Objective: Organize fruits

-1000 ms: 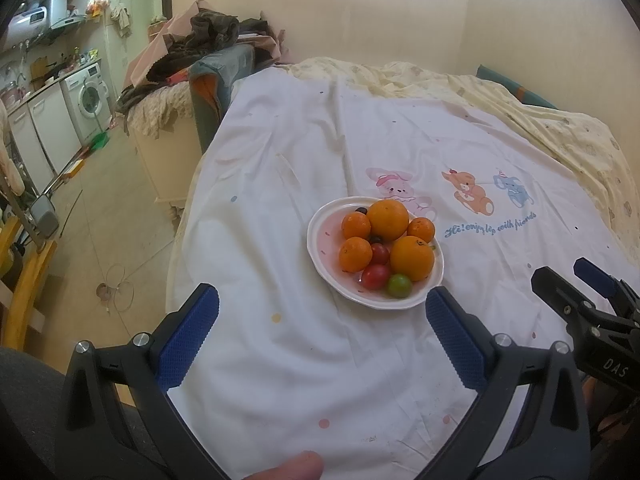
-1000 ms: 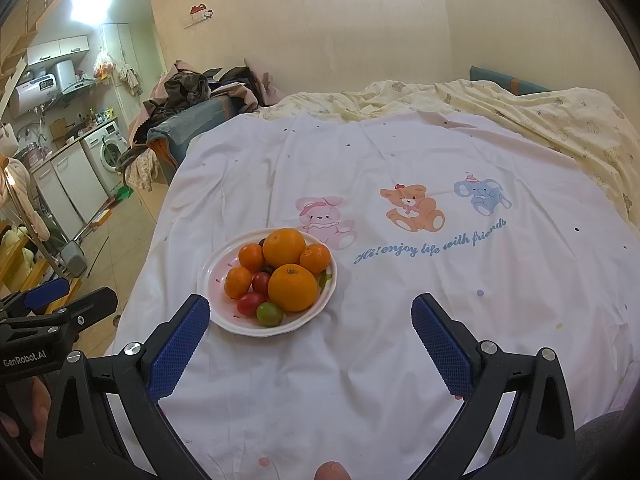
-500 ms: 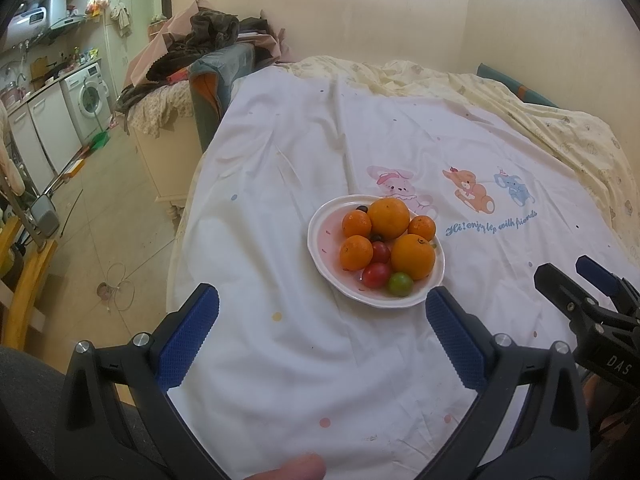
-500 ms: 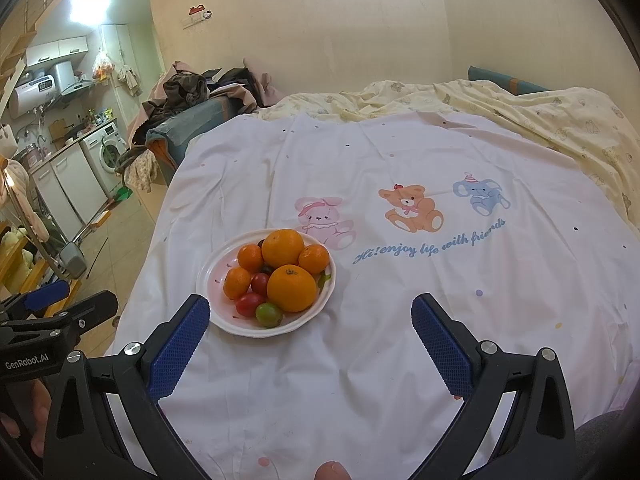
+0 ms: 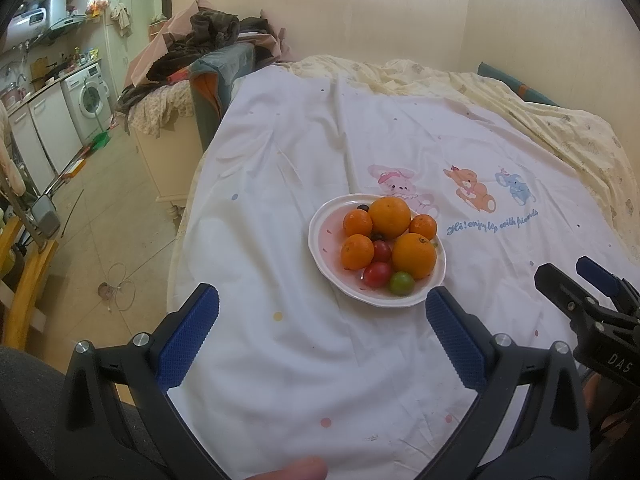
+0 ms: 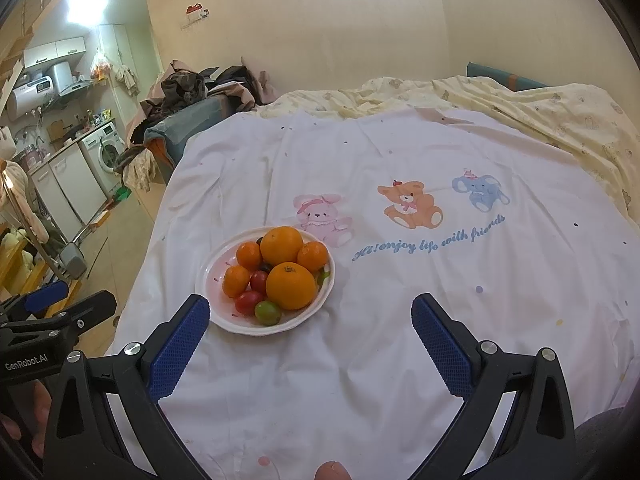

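Note:
A white plate (image 5: 320, 236) (image 6: 212, 276) sits on the white printed sheet, heaped with fruit. It holds two big oranges (image 5: 414, 255) (image 6: 290, 285), several small mandarins (image 5: 357, 251) (image 6: 236, 280), red cherry tomatoes (image 5: 377, 274) (image 6: 248, 303) and a green one (image 5: 401, 283) (image 6: 267, 312). My left gripper (image 5: 320, 332) hangs open above the sheet just short of the plate, nothing between its fingers. Open too and holding nothing, my right gripper (image 6: 310, 334) hovers to the plate's near right. Each gripper shows at the edge of the other's view.
The sheet (image 6: 420, 280) with cartoon animals covers a bed; a yellow blanket (image 6: 520, 112) lies at the back right. The bed's left edge drops to a tiled floor (image 5: 108, 216). Piled clothes (image 5: 200, 40) and a washing machine (image 5: 90, 98) stand beyond.
Both grippers have eased slightly closer to the plate; both stay open. The fruit has not moved.

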